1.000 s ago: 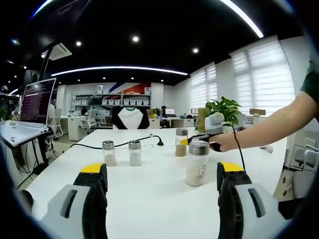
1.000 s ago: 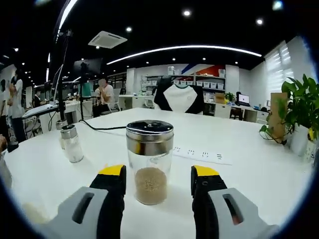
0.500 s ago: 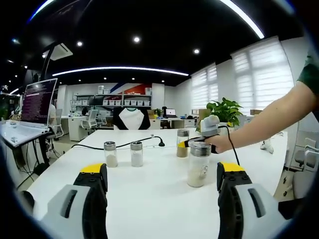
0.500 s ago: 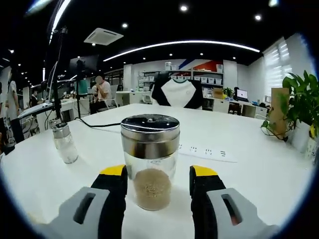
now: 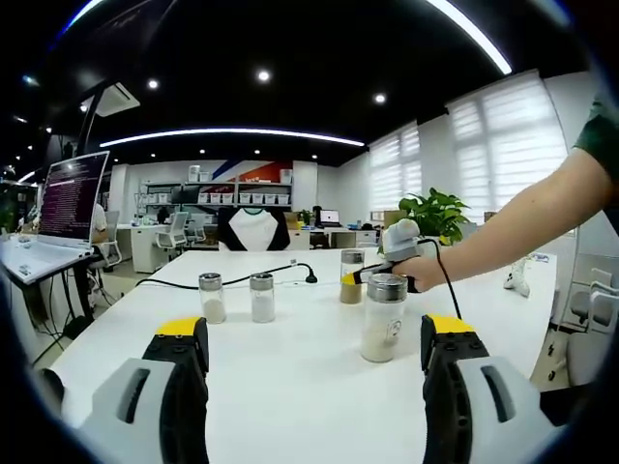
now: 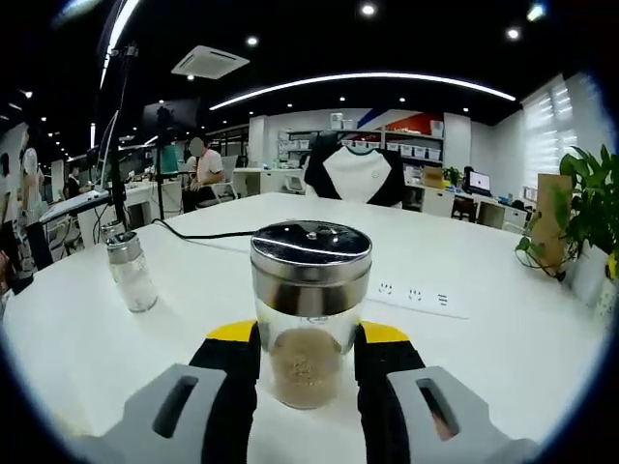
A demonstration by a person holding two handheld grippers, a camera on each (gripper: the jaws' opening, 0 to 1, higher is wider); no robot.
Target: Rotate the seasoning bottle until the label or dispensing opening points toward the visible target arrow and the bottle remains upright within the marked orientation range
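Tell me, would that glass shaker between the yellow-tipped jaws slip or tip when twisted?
The seasoning bottle has smooth glass walls, so it may slip in the right gripper. It is probably bottom-heavy: its brown powder sits low. Its tall shape and metal cap could still let it tip on the white table.

I see an open office with a black ceiling [image 5: 290,39], a curved light strip [image 5: 232,133], blinded windows [image 5: 503,145] and desks [image 5: 155,242].

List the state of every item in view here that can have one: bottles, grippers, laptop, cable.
Brown-seasoning bottle: upright, lid on, between the right gripper's jaws.
Right gripper: closed on that bottle.
Left gripper: open, holding nothing.
Large white-powder bottle: upright, capped.
Two small shakers: upright, side by side, apart.
Laptop: open, screen lit.
Black cable: lying on the table.
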